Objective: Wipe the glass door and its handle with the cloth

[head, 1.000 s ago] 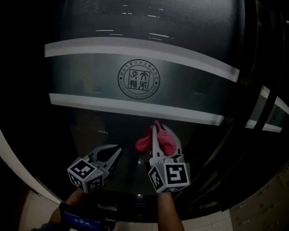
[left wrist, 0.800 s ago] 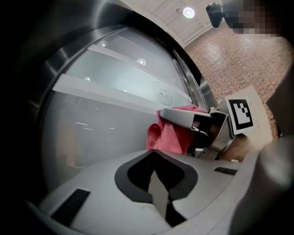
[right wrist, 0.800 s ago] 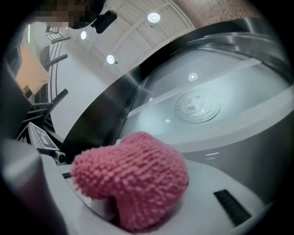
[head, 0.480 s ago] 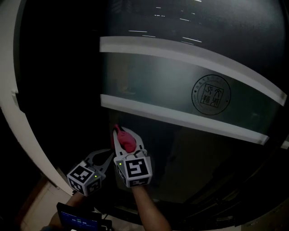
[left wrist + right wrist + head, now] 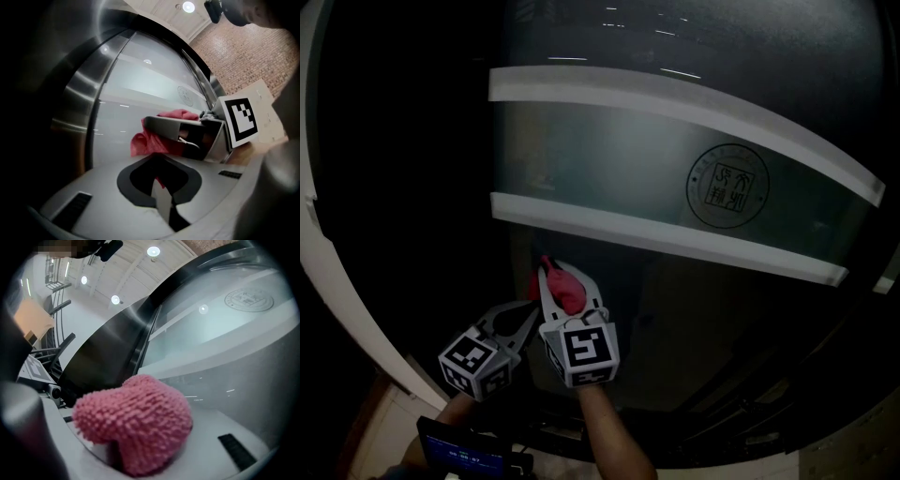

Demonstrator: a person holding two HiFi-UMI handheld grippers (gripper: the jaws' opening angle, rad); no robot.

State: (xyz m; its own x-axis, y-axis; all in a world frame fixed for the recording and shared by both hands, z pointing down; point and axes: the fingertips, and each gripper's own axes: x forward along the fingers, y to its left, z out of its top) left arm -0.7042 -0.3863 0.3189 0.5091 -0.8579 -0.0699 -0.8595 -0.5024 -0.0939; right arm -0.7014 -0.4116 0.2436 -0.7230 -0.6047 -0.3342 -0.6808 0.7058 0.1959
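Right gripper [image 5: 563,281] clamps the cloth [image 5: 136,425] against the glass door [image 5: 609,169] ahead, apparently mid-wipe. Left gripper [image 5: 528,317], closed and empty, idles beside it. The next move likely calls for a rightward sweep.

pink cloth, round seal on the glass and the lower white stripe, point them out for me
pink cloth [image 5: 136,427], right gripper view, middle of the fluffy bunch
round seal [image 5: 728,187], head view, centre of the printed circle
lower white stripe [image 5: 675,242], head view, midway along the band

so the right gripper [image 5: 563,277] with the pink cloth [image 5: 568,292] slid way left across the glass door [image 5: 609,159]; a second ago it sat under the round logo [image 5: 728,186]; now it's just beside the left gripper [image 5: 528,315], logo well off to its right
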